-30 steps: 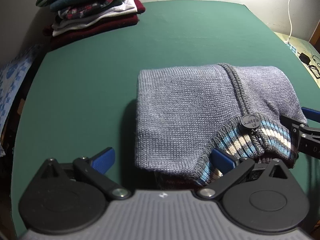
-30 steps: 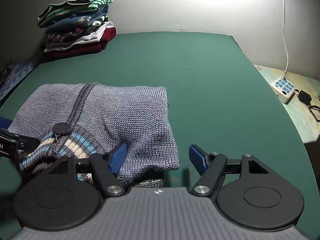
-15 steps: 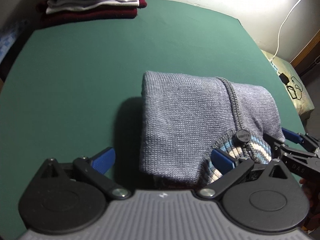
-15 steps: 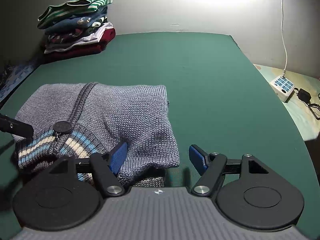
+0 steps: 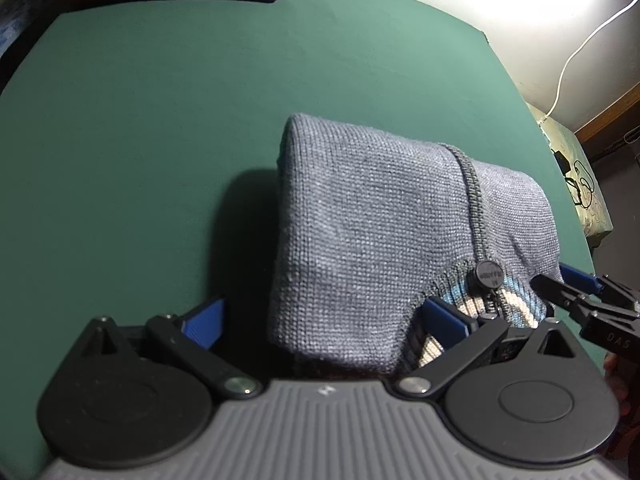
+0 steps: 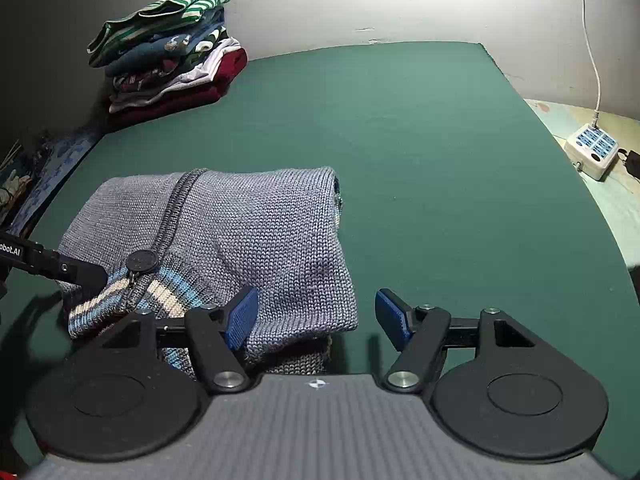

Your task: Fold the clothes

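Both wrist views look closely forward over one sweater [image 5: 372, 240].

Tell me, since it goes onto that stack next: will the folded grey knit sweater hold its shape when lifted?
Probably not: the grey knit sweater looks soft, its edges already drooping. The folds would likely sag open unless supported underneath.

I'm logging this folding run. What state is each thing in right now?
Grey sweater: folded into a compact bundle on the green table, striped collar and button on top.
Stack of clothes: folded, piled at the far corner.
Left gripper: open, fingers either side of the sweater's near edge.
Right gripper: open, over the sweater's near edge.
Power strip: cord plugged in.
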Demonstrator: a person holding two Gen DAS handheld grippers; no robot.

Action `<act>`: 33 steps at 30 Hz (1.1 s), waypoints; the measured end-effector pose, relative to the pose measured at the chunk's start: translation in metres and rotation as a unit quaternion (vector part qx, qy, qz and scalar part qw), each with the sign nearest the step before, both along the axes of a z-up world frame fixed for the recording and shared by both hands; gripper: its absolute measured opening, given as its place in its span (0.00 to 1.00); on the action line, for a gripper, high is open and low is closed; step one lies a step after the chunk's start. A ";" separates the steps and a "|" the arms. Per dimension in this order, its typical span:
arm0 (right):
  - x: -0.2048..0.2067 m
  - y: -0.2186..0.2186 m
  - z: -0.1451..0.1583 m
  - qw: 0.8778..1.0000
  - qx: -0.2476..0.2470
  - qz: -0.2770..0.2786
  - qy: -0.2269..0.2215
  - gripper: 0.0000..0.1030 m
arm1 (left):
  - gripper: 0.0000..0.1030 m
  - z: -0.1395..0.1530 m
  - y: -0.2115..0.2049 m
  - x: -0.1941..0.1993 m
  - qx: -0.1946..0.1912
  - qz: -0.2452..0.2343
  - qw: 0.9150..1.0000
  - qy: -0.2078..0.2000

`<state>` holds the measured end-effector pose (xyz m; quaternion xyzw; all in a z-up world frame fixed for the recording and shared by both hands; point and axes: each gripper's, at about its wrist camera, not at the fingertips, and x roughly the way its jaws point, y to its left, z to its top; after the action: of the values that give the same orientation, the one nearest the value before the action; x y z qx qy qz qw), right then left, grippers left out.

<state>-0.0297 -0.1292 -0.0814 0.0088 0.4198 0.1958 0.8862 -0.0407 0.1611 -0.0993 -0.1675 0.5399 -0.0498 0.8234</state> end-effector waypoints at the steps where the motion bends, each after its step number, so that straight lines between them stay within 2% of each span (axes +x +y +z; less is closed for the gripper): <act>1: 0.002 0.000 0.000 1.000 0.001 0.000 0.004 0.66 | 0.99 -0.001 -0.001 0.001 0.003 -0.003 1.000 0.001; 7: 0.002 0.004 0.006 1.000 0.010 0.013 0.008 0.64 | 0.99 -0.003 -0.003 0.005 0.004 -0.005 1.000 0.001; 11: 0.016 -0.002 0.009 1.000 0.024 -0.006 0.010 0.64 | 0.99 -0.004 -0.004 0.014 0.000 -0.005 1.000 0.000; 16: 0.032 -0.002 -0.002 0.998 0.038 -0.009 0.043 0.64 | 0.99 -0.006 -0.010 0.024 0.001 -0.017 1.000 -0.001; 21: 0.034 -0.002 -0.006 0.997 0.047 -0.006 0.055 0.65 | 0.99 -0.008 -0.017 0.023 0.011 -0.024 1.000 -0.010; 26: 0.036 -0.002 -0.014 0.993 0.077 -0.008 0.085 0.65 | 0.99 -0.008 -0.019 0.027 0.010 -0.028 0.999 -0.013; 33: 0.030 0.006 -0.014 0.994 0.061 0.025 0.091 0.65 | 0.99 -0.009 -0.019 0.024 -0.001 -0.044 0.999 -0.020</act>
<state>0.0005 -0.1227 -0.0956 0.0699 0.4865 0.2413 0.8368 -0.0171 0.1417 -0.1081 -0.1429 0.5301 -0.0899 0.8309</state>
